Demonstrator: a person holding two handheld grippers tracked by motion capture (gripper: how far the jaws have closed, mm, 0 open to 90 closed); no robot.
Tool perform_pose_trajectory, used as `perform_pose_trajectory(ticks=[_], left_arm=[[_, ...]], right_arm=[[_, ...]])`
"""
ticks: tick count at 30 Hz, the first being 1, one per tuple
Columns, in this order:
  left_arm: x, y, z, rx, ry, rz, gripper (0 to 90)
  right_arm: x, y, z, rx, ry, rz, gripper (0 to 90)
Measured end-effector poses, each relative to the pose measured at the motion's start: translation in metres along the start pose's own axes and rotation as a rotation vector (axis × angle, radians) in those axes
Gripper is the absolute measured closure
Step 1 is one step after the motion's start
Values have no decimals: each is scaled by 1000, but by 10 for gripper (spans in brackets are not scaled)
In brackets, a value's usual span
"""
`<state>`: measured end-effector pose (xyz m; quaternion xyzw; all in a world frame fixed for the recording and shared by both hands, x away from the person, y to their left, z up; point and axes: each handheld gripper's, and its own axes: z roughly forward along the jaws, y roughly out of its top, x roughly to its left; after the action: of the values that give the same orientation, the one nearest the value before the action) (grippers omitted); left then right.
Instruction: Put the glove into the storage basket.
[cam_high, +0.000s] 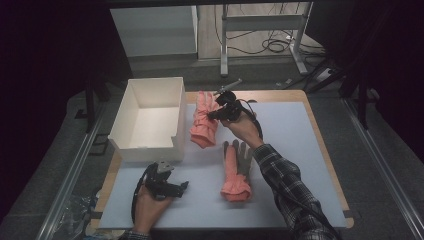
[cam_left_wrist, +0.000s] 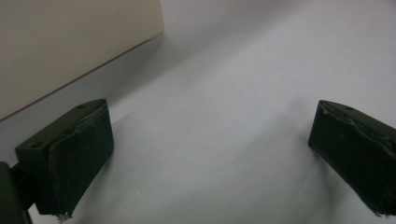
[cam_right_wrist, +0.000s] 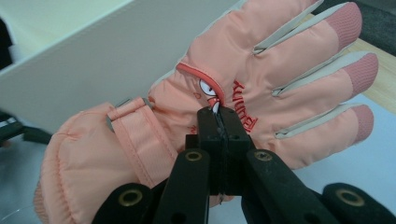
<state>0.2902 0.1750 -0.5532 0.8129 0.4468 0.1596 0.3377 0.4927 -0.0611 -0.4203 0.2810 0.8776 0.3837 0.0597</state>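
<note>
While the right hand-held gripper (cam_right_wrist: 217, 112) has its two black jaws pressed together on a pinch of fabric at the back of a salmon-pink padded winter glove with pale grey finger seams (cam_right_wrist: 243, 88), the high view places that glove (cam_high: 204, 120) just to the right of an open white rectangular cardboard box (cam_high: 148, 102), fingers pointing toward the far edge of the bench and cuff toward the person. The grip sits near a small printed emblem and red lettering on the back of the glove; whether the glove hangs clear of the surface cannot be told. A strap with a metal buckle crosses its wrist, and a ribbed cuff closes its end. Second item: a matching salmon-pink glove with a grey palm (cam_high: 236, 170), lying flat on the pale grey mat covering the wooden bench (cam_high: 280, 200), near the middle, well apart from the first glove, cuff toward the person. A plaid sleeve (cam_high: 285, 185) runs beside it. Third item: the left hand-held gripper (cam_high: 165, 186), resting low at the near left of the mat, just in front of the box. Its jaws stand wide apart, with bare mat between them and the box wall (cam_left_wrist: 70, 42) at the upper left.
</note>
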Motion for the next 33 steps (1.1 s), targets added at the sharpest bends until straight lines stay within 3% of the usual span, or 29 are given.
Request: perform_pose_trajectory(ticks=[4, 13, 25, 33], left_arm=[[0, 0, 0, 2, -1, 0, 1], [0, 0, 0, -4, 1, -4, 2], [0, 0, 0, -3, 1, -3, 2], [-1, 0, 0, -3, 0, -5, 1]], right_arm=[[8, -3, -24, -1, 15, -16, 891], [24, -17, -62, 3, 26, -32, 891], [46, -64, -108, 43, 27, -46, 892], [57, -99, -121, 74, 7, -44, 892]])
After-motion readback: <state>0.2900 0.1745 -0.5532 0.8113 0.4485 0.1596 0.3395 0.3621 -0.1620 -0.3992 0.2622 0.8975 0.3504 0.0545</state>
